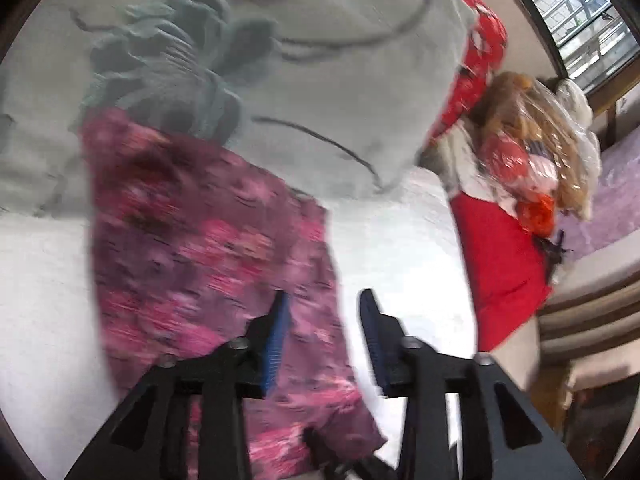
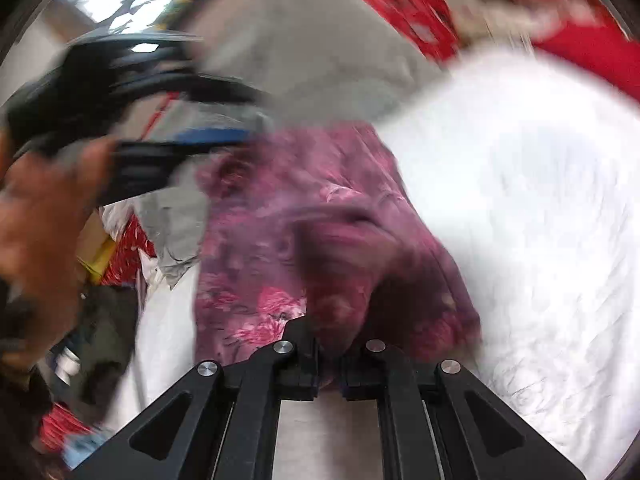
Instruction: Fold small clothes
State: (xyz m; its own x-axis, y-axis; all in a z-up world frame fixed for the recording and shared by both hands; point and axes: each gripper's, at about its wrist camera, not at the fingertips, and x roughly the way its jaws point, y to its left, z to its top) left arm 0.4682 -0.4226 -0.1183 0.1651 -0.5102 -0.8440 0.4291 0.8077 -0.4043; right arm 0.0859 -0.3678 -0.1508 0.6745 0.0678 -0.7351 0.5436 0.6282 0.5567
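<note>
A small pink and maroon flowered garment (image 1: pixel 208 240) lies on a white bed sheet (image 1: pixel 400 240), blurred by motion. My left gripper (image 1: pixel 325 308) hovers over the garment's right edge with its blue-padded jaws apart and nothing pressed between them. In the right wrist view the same garment (image 2: pixel 280 208) rises in a bunched fold into my right gripper (image 2: pixel 330 346), which is shut on that fold. There the left gripper (image 2: pixel 192 144) shows at the upper left above the garment's far edge, held by a person's hand (image 2: pixel 40 216).
A grey blanket with a stitched pattern (image 1: pixel 300 60) lies beyond the garment. Red cloth (image 1: pixel 504 272) and a clear plastic bag of things (image 1: pixel 536 152) sit at the right by a window (image 1: pixel 580 20). Loose clothes (image 2: pixel 120 248) are piled at the left.
</note>
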